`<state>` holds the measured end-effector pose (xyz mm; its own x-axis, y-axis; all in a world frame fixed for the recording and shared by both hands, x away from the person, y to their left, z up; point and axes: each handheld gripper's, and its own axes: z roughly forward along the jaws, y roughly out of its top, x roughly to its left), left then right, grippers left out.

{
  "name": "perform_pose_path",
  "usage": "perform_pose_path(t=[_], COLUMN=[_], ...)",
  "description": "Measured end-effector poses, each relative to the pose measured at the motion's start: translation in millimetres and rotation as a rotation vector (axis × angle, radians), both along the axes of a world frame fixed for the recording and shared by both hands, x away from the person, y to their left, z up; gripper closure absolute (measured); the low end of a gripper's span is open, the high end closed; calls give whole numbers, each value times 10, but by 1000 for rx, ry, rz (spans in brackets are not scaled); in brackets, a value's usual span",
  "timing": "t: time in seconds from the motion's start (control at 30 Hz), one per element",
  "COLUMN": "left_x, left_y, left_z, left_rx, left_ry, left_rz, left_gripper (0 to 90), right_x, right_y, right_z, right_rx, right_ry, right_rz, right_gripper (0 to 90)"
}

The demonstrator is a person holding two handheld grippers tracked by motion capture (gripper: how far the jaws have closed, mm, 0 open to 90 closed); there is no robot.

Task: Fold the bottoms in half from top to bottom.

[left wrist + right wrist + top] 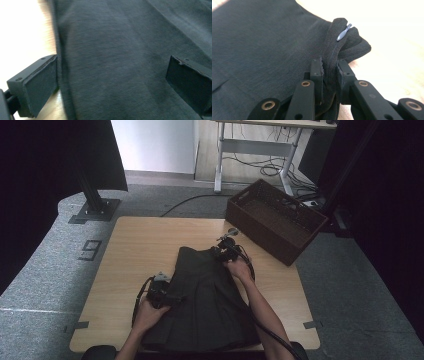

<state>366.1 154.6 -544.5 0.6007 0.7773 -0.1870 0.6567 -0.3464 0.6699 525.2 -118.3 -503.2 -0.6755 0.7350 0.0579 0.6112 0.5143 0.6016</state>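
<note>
A dark pleated skirt (pixel 205 295) lies flat on the wooden table (pixel 135 245), waistband toward the far side. My right gripper (pixel 223 253) is at the skirt's far right corner. In the right gripper view, my right gripper (pixel 329 72) is shut on the bunched waistband of the skirt (pixel 262 50), just below a small zipper pull (pixel 342 33). My left gripper (pixel 170 297) rests at the skirt's left edge. Seen from the left gripper view, my left gripper (pixel 115 80) is open wide over the skirt (pixel 120 50), one pad (pixel 41 82) beside the fabric's edge.
A brown woven basket (pixel 275 220) stands at the table's far right corner. Past the table's far edge are a black stand base (pixel 92 210), a floor cable (pixel 192 200) and desk legs (pixel 220 165). Bare wood shows to the left of the skirt and beyond it.
</note>
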Motion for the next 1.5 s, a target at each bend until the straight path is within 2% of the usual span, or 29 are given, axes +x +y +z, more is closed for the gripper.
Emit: perform_pose_path(t=[0.03, 0.2, 0.4, 0.6, 0.77, 0.93, 1.1, 1.2, 1.4, 1.5], left_x=[-28, -40, -40, -38, -34, -23, -15, -15, -8, -3], left_y=[-69, -74, -76, -76, -72, -44, -24, -18, 3, 39], left_z=[-13, -21, -26, -28, -26, -23, -18, -20, -13, -6], left_rx=[110, 121, 129, 129, 132, 143, 148, 146, 142, 140], left_ry=[-38, -47, -53, -54, -53, -49, -45, -47, -39, -35], left_rz=[21, 59, 91, 96, 101, 130, 133, 132, 118, 84], left_gripper=[0, 0, 0, 0, 0, 0, 0, 0, 0, 0], right_x=[-23, -110, -286, -558, -808, -1084, -1396, -1573, -1819, -1916], right_y=[-12, -32, -92, -124, -189, -278, -367, -425, -521, -542], right_z=[62, 218, 545, 860, 1009, 1088, 1098, 1074, 989, 928], right_rx=[16, 53, 116, 155, 188, 224, 260, 263, 245, 234], right_ry=[-17, -60, -114, -179, -212, -227, -217, -208, -170, -140], right_rz=[8, 36, 89, 165, 219, 266, 317, 346, 386, 411], right_gripper=[782, 785, 788, 792, 797, 801, 805, 808, 813, 814])
